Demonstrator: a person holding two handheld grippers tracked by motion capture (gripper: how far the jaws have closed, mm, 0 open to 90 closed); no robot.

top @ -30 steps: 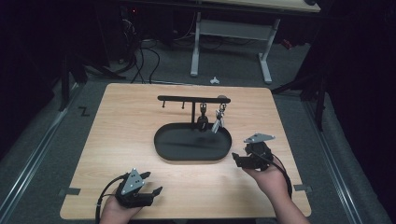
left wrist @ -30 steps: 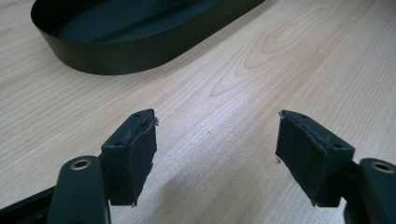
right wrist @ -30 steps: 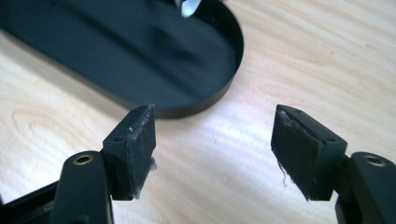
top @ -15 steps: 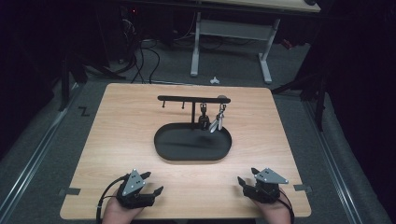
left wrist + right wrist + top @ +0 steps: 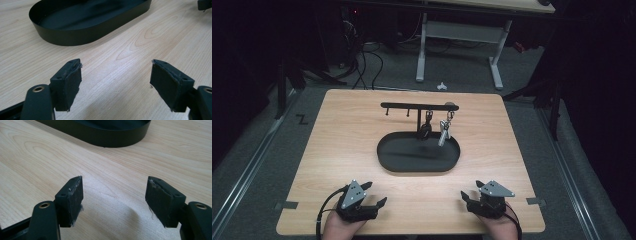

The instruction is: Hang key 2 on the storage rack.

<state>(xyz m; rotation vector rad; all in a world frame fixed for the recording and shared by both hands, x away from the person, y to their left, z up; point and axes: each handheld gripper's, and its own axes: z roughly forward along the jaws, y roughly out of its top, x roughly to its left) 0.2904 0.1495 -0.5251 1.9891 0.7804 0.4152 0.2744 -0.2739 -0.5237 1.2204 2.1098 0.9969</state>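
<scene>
A black oval tray lies mid-table, its wall close ahead in the left gripper view and the right gripper view. Behind it stands a black hook rack with a dark fob and a silver key hanging over the tray. My left gripper rests near the front left edge. Its jaws have just been opening, and only bare wood lies between them. My right gripper sits near the front right edge, open over bare wood.
The wooden table has free surface on both sides of the tray. Beyond its far edge are desk legs and floor cables. The other gripper's tip shows at the top right of the left gripper view.
My right gripper has come back from beside the tray and down to the front right edge. The left gripper has stayed in place.
</scene>
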